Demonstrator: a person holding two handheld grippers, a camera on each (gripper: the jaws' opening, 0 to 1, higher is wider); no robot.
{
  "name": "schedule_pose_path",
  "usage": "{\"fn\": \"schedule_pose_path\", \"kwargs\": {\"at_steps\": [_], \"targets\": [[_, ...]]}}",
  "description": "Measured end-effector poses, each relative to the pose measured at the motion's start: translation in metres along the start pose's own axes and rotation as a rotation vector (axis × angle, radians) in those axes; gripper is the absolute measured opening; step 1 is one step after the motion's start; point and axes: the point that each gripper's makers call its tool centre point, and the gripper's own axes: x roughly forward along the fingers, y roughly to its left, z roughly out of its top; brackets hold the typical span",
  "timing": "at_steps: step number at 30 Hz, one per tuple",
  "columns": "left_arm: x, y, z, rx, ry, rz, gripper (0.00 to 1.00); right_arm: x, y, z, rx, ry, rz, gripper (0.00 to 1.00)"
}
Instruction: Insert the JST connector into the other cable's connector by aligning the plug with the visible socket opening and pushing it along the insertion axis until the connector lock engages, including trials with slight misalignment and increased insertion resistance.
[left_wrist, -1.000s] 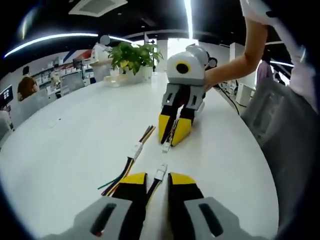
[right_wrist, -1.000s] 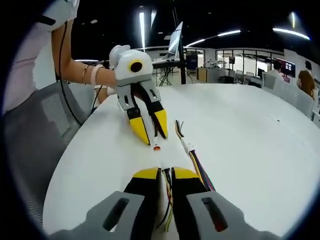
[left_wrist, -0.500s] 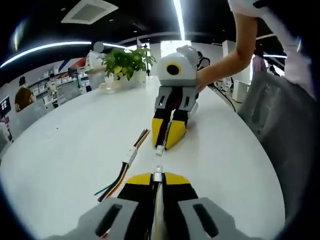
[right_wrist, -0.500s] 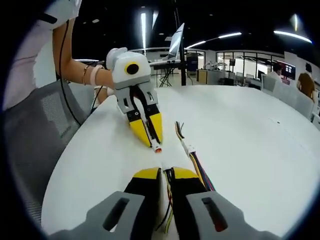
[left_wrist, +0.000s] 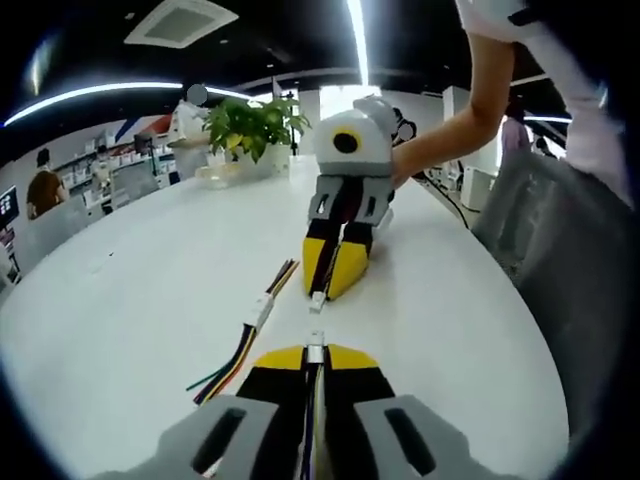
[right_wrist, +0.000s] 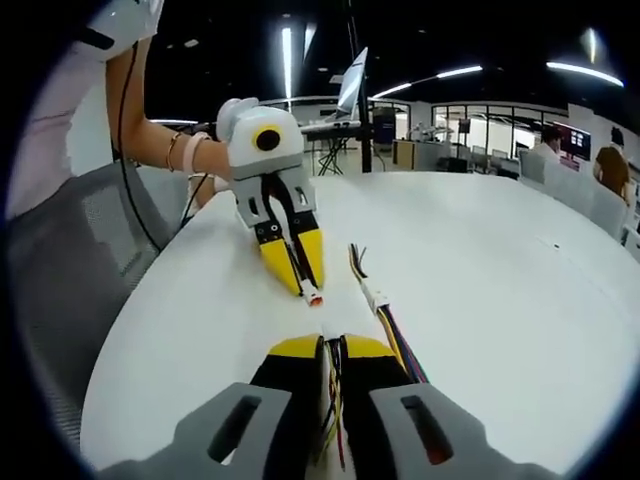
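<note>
Glossy white table (left_wrist: 130, 300), small boxy connector (left_wrist: 316, 352).

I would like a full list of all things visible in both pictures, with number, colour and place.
Round white table: one, under everything.
White JST connector: one, in the left hand-held gripper's tips.
White connector with red inside: one, at the tips of the other gripper in the right gripper view.
Spare multicoloured cable with white connector: one, loose on table.
Green potted plant: one, far table edge.
Left hand-held gripper: yellow tips, shut.
Right hand-held gripper: yellow tips, shut on wires.

Both grippers, left gripper (left_wrist: 314, 357) and right gripper (right_wrist: 330, 345), seemingly clamped, tips facing
</note>
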Motion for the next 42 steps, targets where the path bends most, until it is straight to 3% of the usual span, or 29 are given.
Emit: {"fn": "schedule_pose_path", "kwargs": {"at_steps": [15, 19, 33, 42], "targets": [[0.006, 0.002, -0.001, -0.028, 0.043, -0.027, 0.00, -0.004, 0.005, 0.005, -0.025, 0.039, -0.006, 0.03], [0.003, 0.000, 0.000, 0.002, 0.063, -0.042, 0.00, -0.008, 0.006, 0.008, -0.035, 0.052, -0.004, 0.03], [-0.016, 0.010, 0.037, -0.007, 0.004, -0.021, 0.00, -0.019, 0.012, 0.037, -0.076, 0.059, 0.014, 0.03], [-0.021, 0.004, 0.050, 0.030, 0.005, -0.068, 0.00, -0.021, 0.012, 0.053, -0.110, 0.043, 0.033, 0.03]]}}
